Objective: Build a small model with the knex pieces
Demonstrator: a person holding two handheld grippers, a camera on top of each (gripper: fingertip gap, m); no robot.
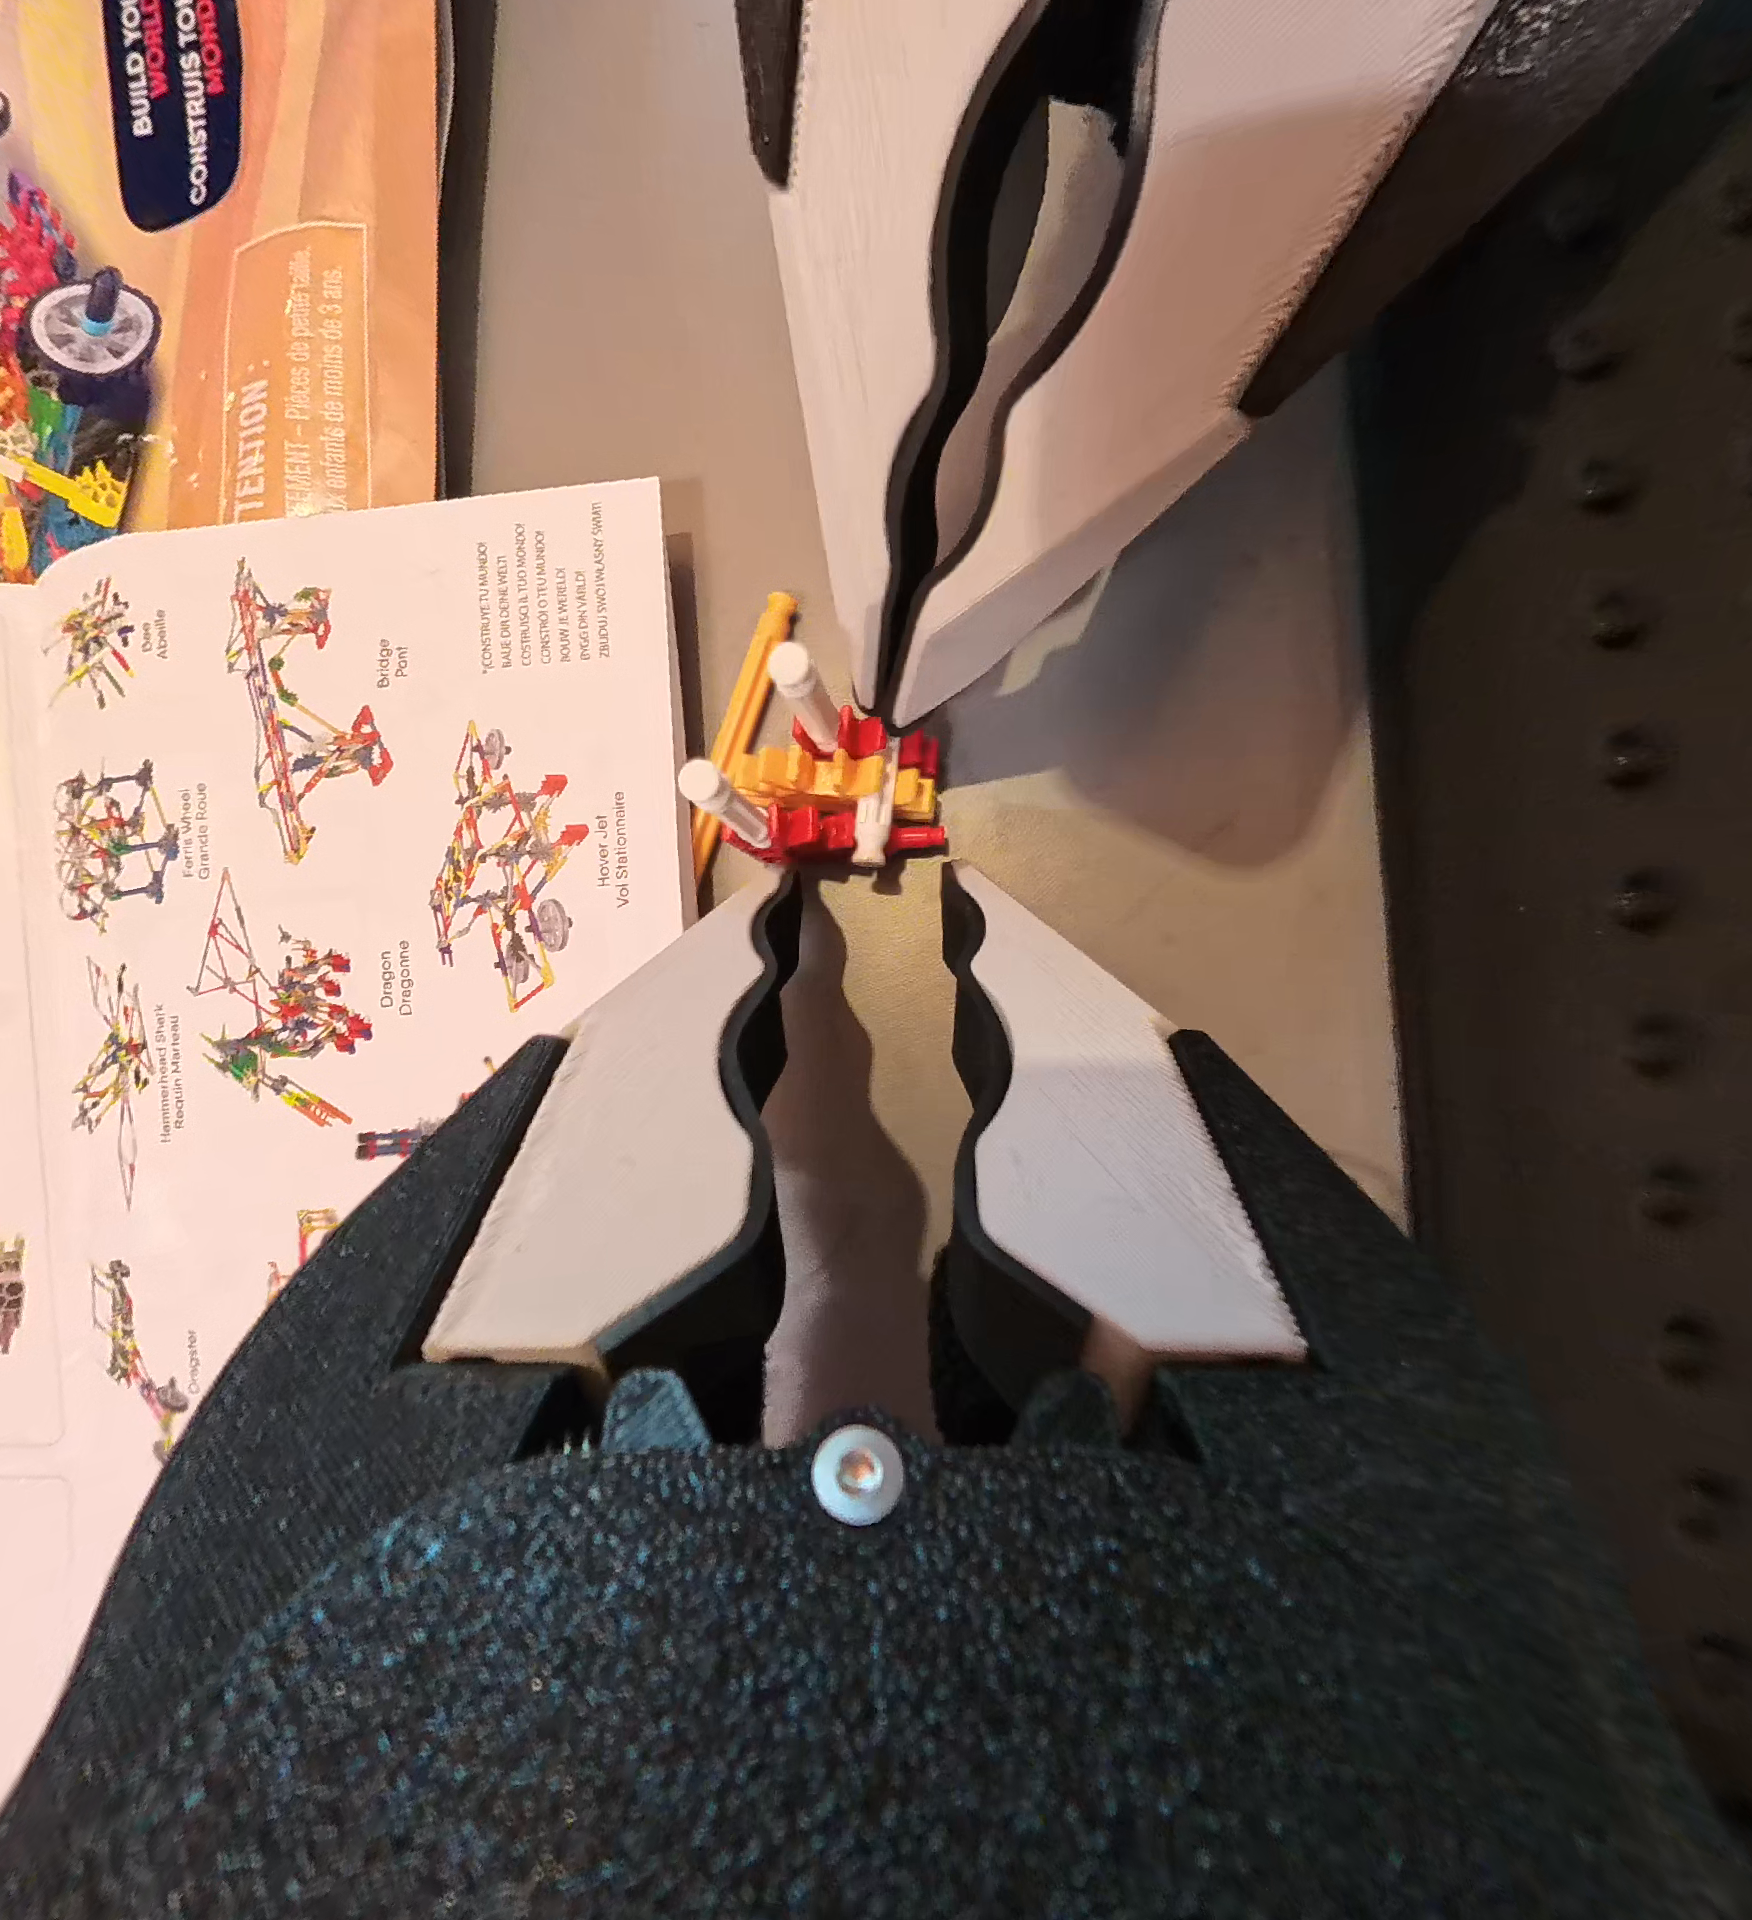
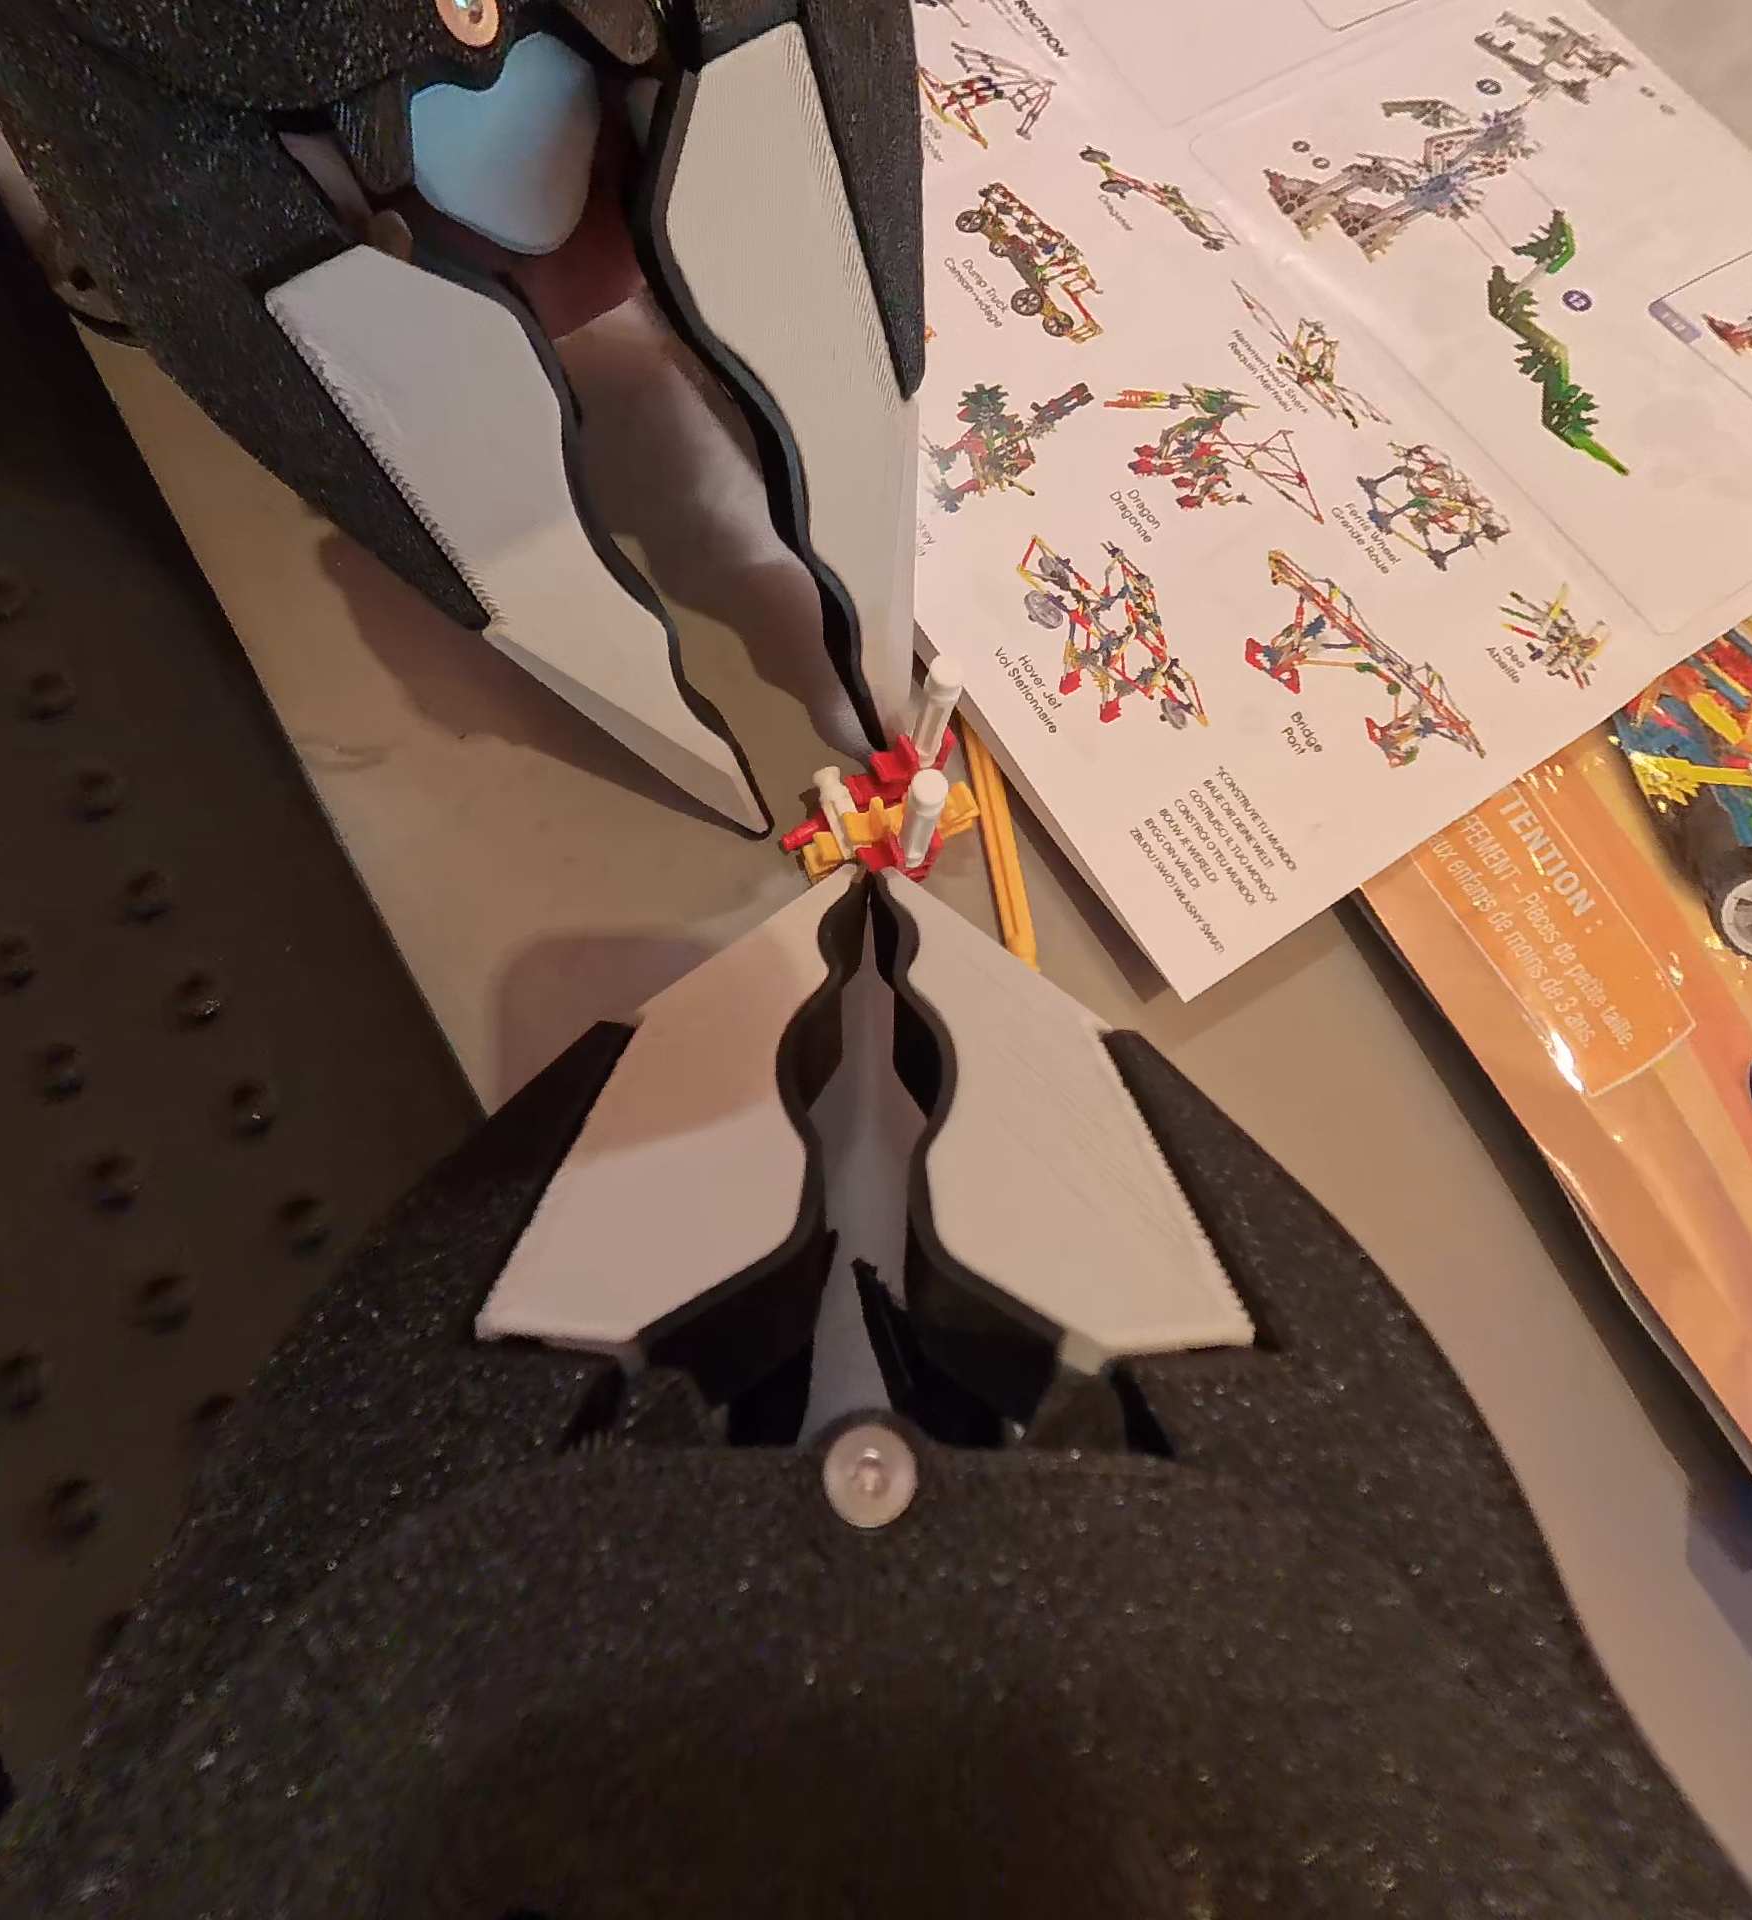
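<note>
A small assembly of red and yellow connectors with white rods [image 1: 830, 790] rests on the beige tabletop [image 1: 1111, 935]. My left gripper [image 1: 872, 881] is open, and its fingertips stand just at the near edge of the assembly. In the right wrist view the left gripper [image 2: 820, 779] comes from above and its two fingertips flank the assembly [image 2: 877, 810]. My right gripper [image 2: 867, 881] is shut, and its tips touch a red connector at the edge of the assembly. In the left wrist view the right gripper [image 1: 877, 715] comes down from the top onto that side.
A yellow rod [image 1: 742, 707] lies beside the assembly, partly under a white leaflet of model pictures [image 1: 332, 831]. An orange printed package [image 1: 311, 260] lies beyond the leaflet. A dark perforated board [image 1: 1630, 831] borders the tabletop on the other side. Left and right tips are no more than a few centimetres apart. The orange printed package [image 1: 311, 260] is about equally far from each gripper, around 15 cm. Seen from the right wrist view [image 2: 1611, 1041] as well.
</note>
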